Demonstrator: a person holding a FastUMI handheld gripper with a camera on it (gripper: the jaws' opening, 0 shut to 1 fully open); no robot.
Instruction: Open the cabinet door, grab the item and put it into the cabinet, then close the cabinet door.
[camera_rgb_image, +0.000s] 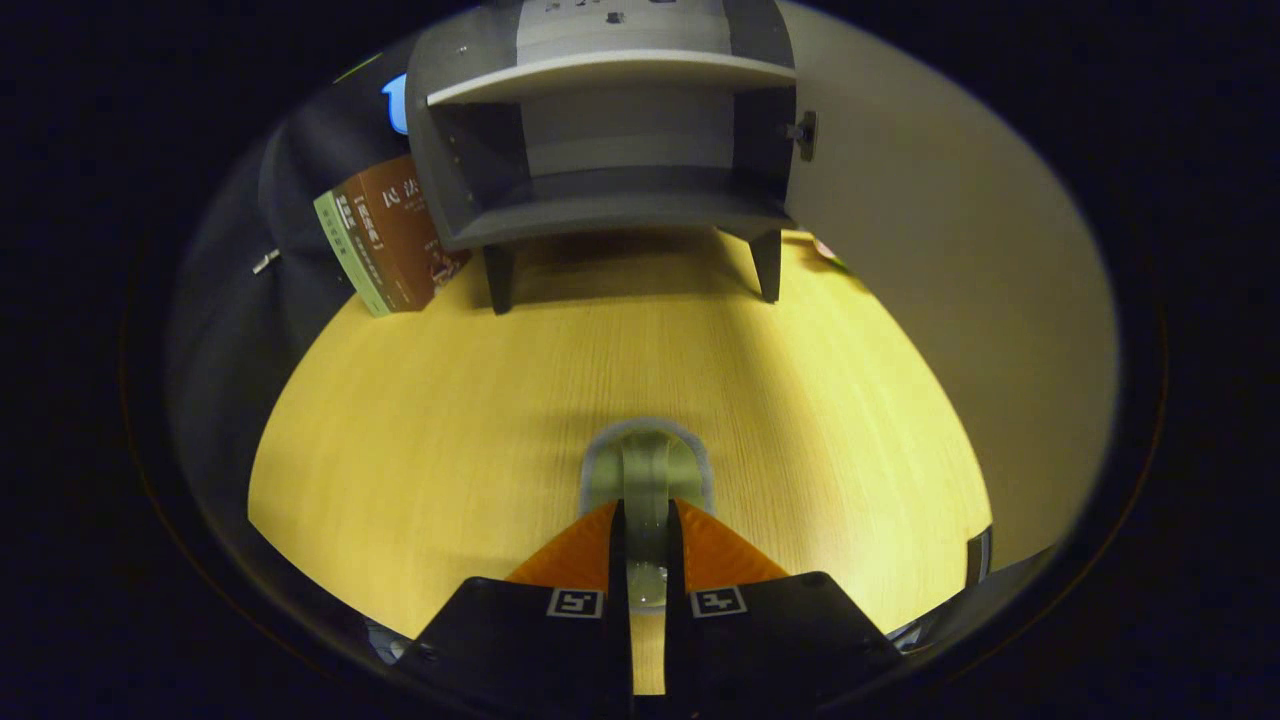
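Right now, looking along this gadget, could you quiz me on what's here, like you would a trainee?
1. True or false: the cabinet door stands open.
2. What is the hand-held gripper holding? A) a book B) a pale roll of tape C) nothing
3. Fill in: the book leans beside the cabinet on the wooden ____.

Key
1. True: the door is swung aside and both shelves show.
2. B: the roll of tape stands on edge between the fingers, which are closed on it.
3. Table.
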